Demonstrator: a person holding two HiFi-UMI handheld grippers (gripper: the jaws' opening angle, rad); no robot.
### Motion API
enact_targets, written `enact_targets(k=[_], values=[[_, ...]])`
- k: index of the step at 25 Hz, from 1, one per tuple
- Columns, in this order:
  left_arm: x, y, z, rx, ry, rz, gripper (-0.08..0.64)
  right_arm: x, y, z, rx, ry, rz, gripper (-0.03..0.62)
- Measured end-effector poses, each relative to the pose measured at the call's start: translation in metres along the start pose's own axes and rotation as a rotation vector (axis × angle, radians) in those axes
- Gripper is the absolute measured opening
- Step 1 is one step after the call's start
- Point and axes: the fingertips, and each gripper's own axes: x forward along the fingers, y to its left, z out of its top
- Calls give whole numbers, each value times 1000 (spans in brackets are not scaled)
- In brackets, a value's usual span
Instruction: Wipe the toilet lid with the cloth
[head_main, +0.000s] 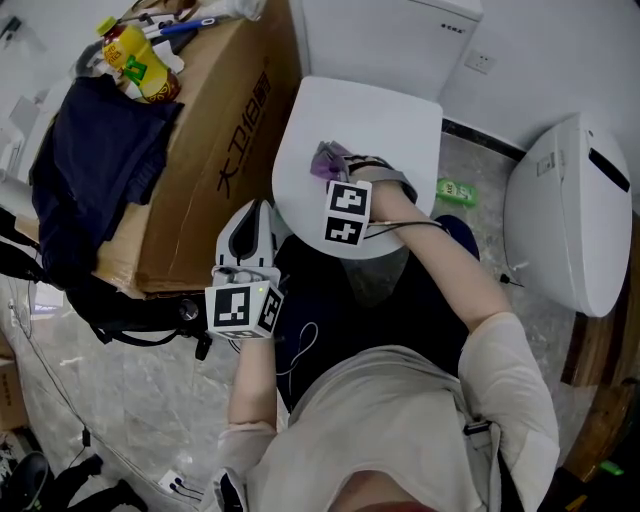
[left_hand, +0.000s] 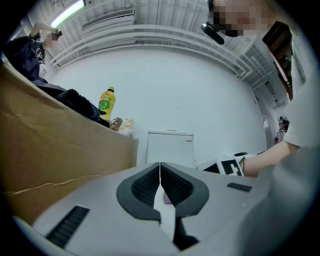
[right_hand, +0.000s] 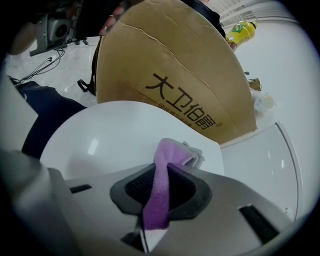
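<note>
Wiping looks to be the step in hand: the purple cloth (right_hand: 161, 182) is pinched between the closed jaws of the right tool (head_main: 340, 172), its free end bunched on the white toilet lid (head_main: 385, 115) at upper centre of the head view. Next, I judge, the cloth needs pressing flat and sweeping over the bare lid. The left tool (left_hand: 160, 182), jaws together on nothing, hangs beside the lid's lower left edge. A cardboard box (head_main: 210, 140) crowds the lid's left side; a second toilet (head_main: 570, 210) stands at the right.
</note>
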Motion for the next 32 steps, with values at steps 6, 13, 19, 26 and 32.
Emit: enact_targets(k=[6,13,19,26,32], values=[[1,2,-4,-7,4,5,15,-17,29,8,-11,-9,21,78],[0,5,-9,-22,13,7,15,-35,58,15,2,-22,47,79],[1,5,-11,-25,14,8,15,-50,80,22,16,-36,98,80],[2,6,-11,-24,13,10,15,-59,95,25,20,-42,130,80],[3,5,-9,-18,13,10,17,-64,102,26,27,-46,161,80]])
